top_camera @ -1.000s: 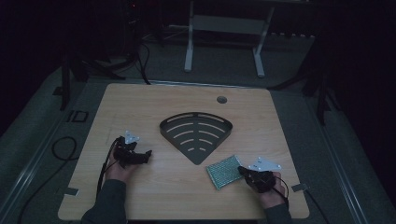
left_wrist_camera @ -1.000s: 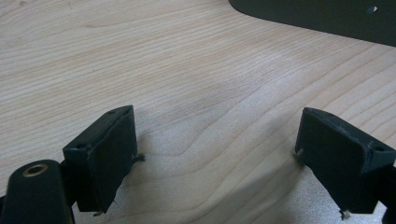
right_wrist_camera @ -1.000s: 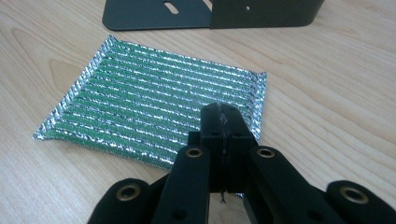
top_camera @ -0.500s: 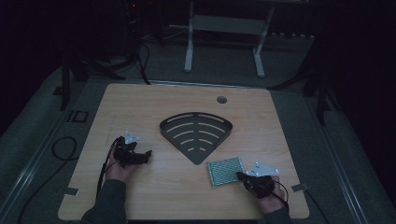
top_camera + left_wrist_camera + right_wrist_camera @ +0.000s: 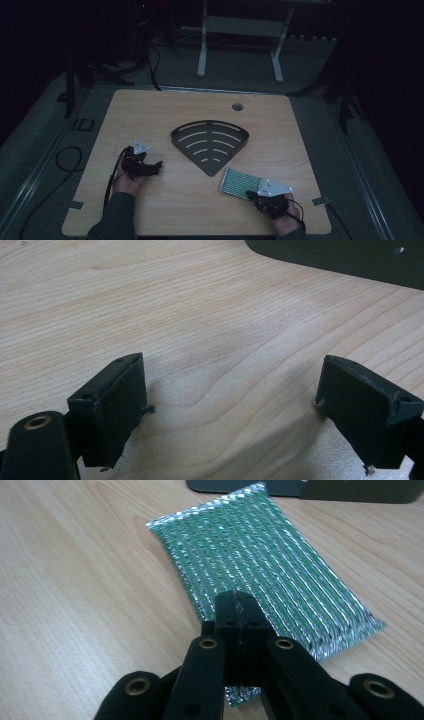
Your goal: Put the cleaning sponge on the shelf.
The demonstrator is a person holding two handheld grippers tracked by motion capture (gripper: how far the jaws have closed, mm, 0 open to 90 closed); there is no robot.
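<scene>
The right gripper [image 5: 239, 611] had its two black jaws pressed together on the near edge of a green and silver scouring pad [image 5: 260, 560], pinching it at the middle of that short side. The pad lay flat on the wooden table [image 5: 75, 580] and stretched away from the jaws, its striped weave running lengthwise from them. Just past the pad's far end sat the dark edge of a fan-shaped slotted tray [image 5: 320, 489], close to the pad's far corner; whether the two touched could not be told. In the high view the right gripper [image 5: 256, 194] sat near the table's front right corner, the person's hand [image 5: 285, 220] behind it, and the pad [image 5: 240, 182] reached from the jaws toward the tray's pointed tip [image 5: 212, 172].

The left gripper [image 5: 232, 405] stood with its jaws wide apart and nothing between them, only bare wood grain ahead of the pads. Farther out from those jaws, at the upper right of the left gripper view, the tray's dark rim [image 5: 345, 260] lay on the table, well apart from the jaws. In the high view the left gripper [image 5: 152, 167] rested on the table [image 5: 150, 115] with its jaws turned toward the tray [image 5: 210, 142], a cable [image 5: 112, 172] trailing back beside the forearm.
</scene>
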